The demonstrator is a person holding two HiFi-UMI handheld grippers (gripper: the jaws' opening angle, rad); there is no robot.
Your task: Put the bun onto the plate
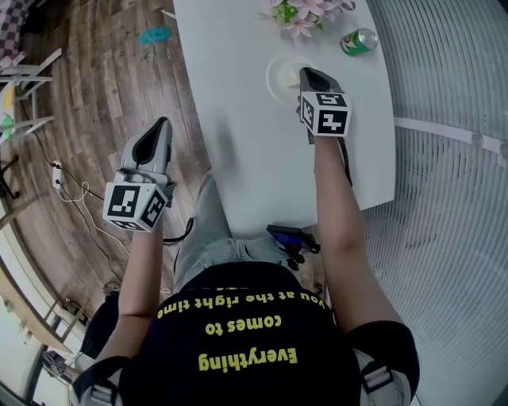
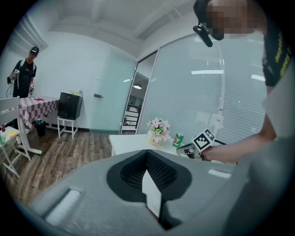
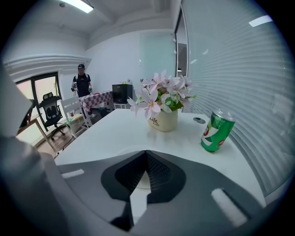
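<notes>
A white round plate (image 1: pixel 278 81) lies on the white table (image 1: pixel 238 143), near its far end. My right gripper (image 1: pixel 306 74) hangs over the plate's right side with its jaws shut; in the right gripper view (image 3: pixel 146 156) the tips meet and only a pale cream patch shows through the gap below them. I cannot make out a bun as a separate thing in any view. My left gripper (image 1: pixel 163 124) is held off the table's left edge above the wooden floor, jaws shut and empty (image 2: pixel 147 154). From there the right gripper (image 2: pixel 183 149) shows across the table.
A flower pot (image 1: pixel 302 16) (image 3: pixel 162 120) and a green can (image 1: pixel 359 41) (image 3: pixel 215 131) stand at the far end behind the plate. A slatted glass wall runs along the right. A person (image 2: pixel 23 73) stands far back by a checked table. A cable lies on the floor at left.
</notes>
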